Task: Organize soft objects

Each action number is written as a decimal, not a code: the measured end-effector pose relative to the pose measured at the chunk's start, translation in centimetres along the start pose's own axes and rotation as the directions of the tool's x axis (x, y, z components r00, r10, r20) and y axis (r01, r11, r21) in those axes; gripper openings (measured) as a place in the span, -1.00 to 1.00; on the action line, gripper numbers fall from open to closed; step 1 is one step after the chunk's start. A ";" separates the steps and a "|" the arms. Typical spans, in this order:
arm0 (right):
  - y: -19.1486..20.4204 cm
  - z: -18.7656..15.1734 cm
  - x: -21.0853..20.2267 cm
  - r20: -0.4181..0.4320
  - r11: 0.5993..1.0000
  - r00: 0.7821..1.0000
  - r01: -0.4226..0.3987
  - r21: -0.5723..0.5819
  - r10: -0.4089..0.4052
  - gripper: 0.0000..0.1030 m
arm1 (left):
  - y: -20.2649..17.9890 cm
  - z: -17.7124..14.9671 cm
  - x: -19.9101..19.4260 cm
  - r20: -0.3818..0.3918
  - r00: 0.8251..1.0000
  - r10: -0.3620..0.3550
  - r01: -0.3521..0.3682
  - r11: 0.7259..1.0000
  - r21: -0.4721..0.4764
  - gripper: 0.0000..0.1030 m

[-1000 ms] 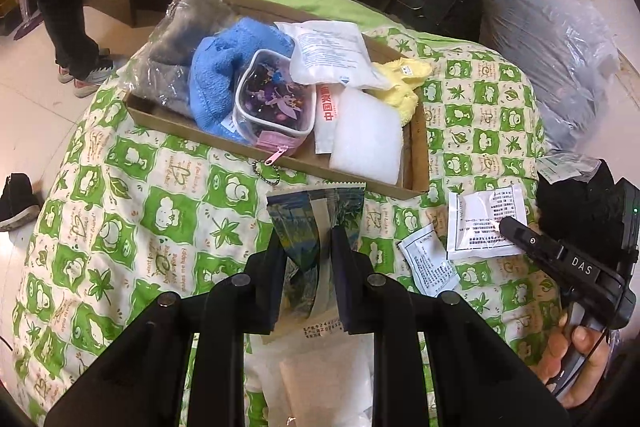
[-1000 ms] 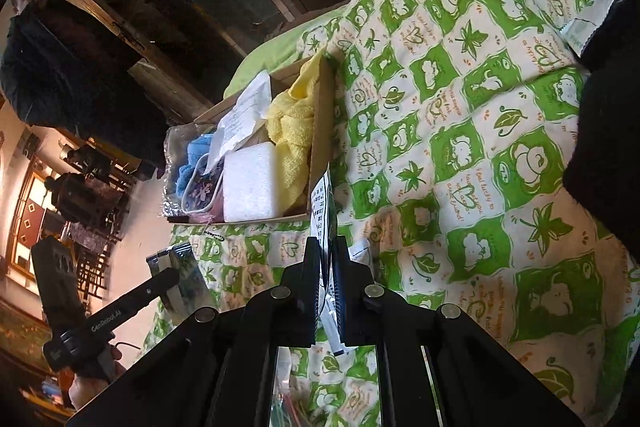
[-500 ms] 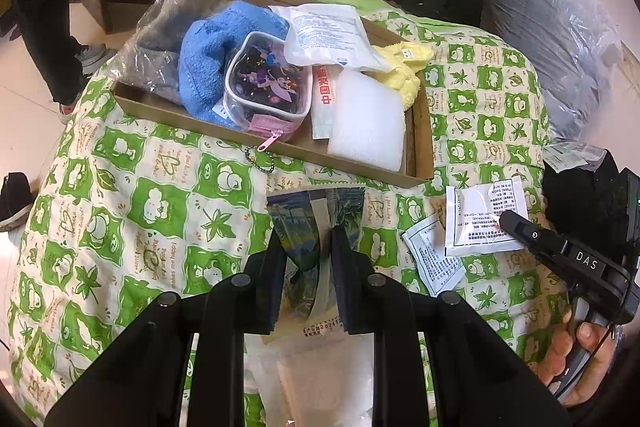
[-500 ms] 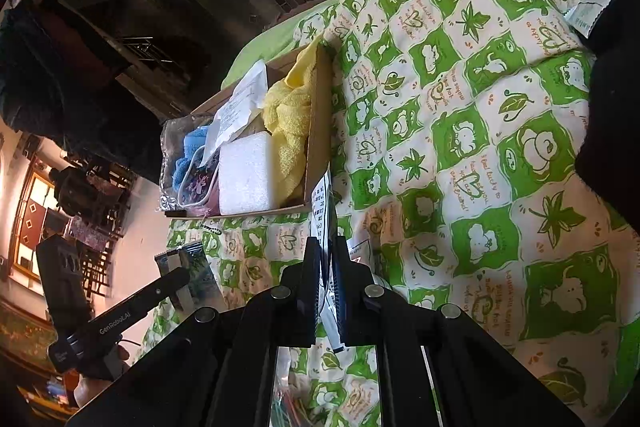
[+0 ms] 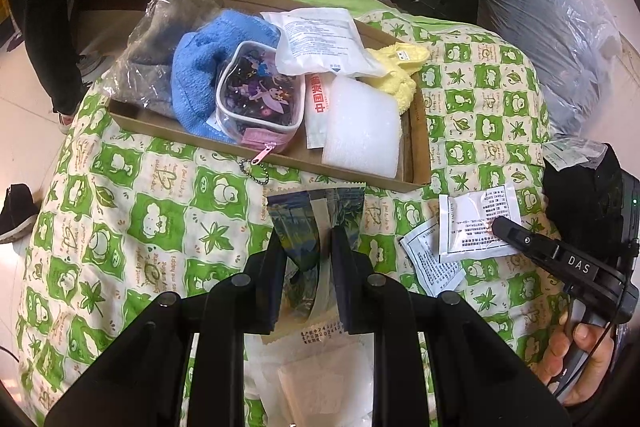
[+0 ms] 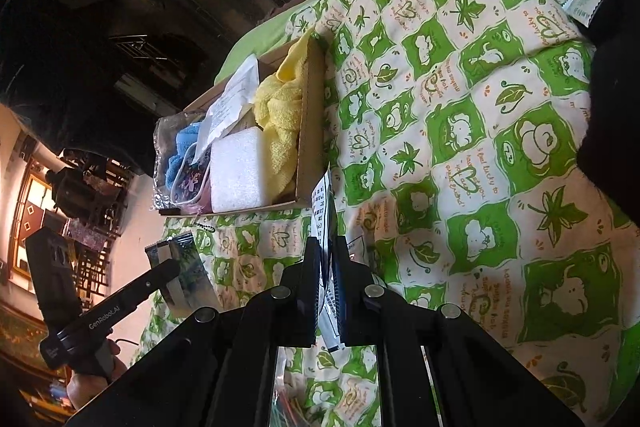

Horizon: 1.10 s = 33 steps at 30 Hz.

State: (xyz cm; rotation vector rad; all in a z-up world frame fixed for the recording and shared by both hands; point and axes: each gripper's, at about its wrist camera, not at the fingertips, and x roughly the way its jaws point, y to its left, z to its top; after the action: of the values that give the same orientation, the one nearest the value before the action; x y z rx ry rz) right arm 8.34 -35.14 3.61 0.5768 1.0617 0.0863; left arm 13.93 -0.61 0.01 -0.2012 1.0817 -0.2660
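Observation:
My left gripper (image 5: 306,235) is shut on a dark blue-green foil sachet (image 5: 308,223) and holds it above the green patterned quilt, just short of the cardboard box (image 5: 420,131). The box holds a blue towel (image 5: 200,67), a clear cartoon pouch (image 5: 260,95), a white foam pad (image 5: 360,131), white packets and a yellow cloth (image 5: 400,79). My right gripper (image 6: 329,247) is shut on a white printed packet (image 6: 325,203), held edge-on near the box's corner. The same packet shows in the left wrist view (image 5: 476,223).
Another white sachet (image 5: 428,263) lies on the quilt beside the right gripper. A clear bag with grey cloth (image 5: 160,39) sits at the box's left end. A large grey plastic bag (image 5: 548,39) is at the back right. A person's legs stand at the left.
The left gripper with the foil sachet has moved nearer to the box. The right gripper still holds the white packet and has shifted slightly.

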 end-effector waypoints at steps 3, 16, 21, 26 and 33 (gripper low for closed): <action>0.0 0.0 0.3 -0.009 1.000 1.000 0.004 0.001 -0.004 -0.87 | -0.1 0.3 0.0 -0.001 1.000 0.000 0.000 1.000 0.003 -0.63; -0.1 -0.1 0.9 -0.021 1.000 1.000 0.009 0.007 -0.009 -0.87 | -0.9 0.0 1.2 -0.029 1.000 -0.004 0.004 1.000 0.020 -0.63; -0.2 -0.1 1.0 -0.028 1.000 1.000 0.009 0.009 -0.009 -0.87 | -1.0 -0.3 1.4 -0.036 0.999 -0.003 0.004 1.000 0.023 -0.63; -0.4 -0.2 2.1 -0.078 1.000 0.997 0.005 0.025 -0.003 -0.87 | -1.3 -0.3 1.4 -0.035 0.999 -0.006 0.007 1.000 0.029 -0.63; -0.7 -0.2 4.1 -0.145 0.996 0.986 0.084 0.010 -0.081 -0.87 | -1.3 -0.3 1.9 -0.045 0.999 -0.008 0.010 0.999 0.037 -0.63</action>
State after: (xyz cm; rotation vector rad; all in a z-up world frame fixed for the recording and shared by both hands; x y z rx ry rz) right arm 10.09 -34.29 -0.09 0.5464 1.2268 0.0475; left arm 14.32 -2.50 -1.35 -0.1670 1.1194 -0.2997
